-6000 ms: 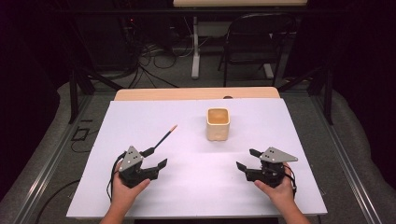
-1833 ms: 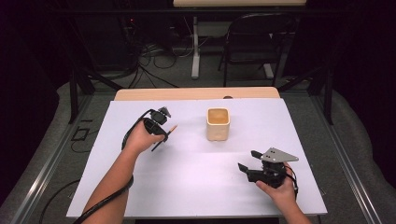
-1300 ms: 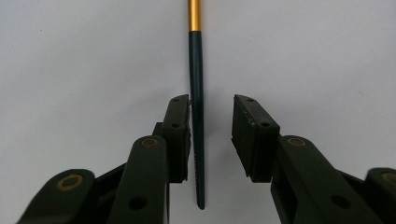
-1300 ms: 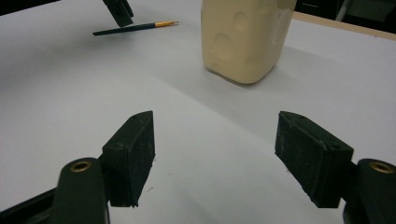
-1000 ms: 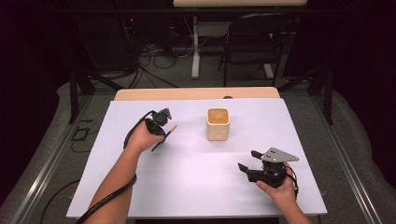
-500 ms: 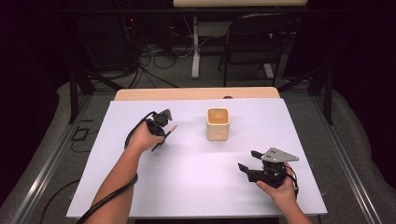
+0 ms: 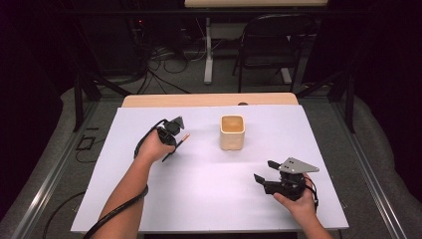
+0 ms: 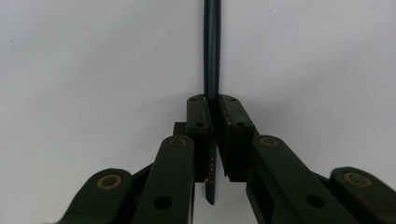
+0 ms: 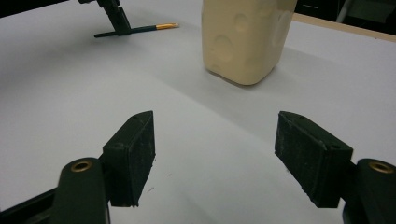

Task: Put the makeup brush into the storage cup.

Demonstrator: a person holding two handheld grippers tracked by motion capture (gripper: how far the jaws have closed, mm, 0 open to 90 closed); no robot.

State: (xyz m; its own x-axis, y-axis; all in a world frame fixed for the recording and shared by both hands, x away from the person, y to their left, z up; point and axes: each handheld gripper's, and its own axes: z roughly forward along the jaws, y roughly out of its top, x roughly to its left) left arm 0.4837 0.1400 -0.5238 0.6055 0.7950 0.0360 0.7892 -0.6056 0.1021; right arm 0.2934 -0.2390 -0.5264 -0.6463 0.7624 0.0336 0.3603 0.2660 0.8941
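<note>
Two tongs: left tongs clamped on dark pencil, right tongs wide apart, empty.

We lose the pencil's far end past the top edge; the left gripper's pads hide its middle.

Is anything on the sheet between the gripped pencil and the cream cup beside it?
Nothing visible. The left gripper, whose jaws have just been closing, clamps the pencil, and bare white sheet lies between it and the cup.
</note>
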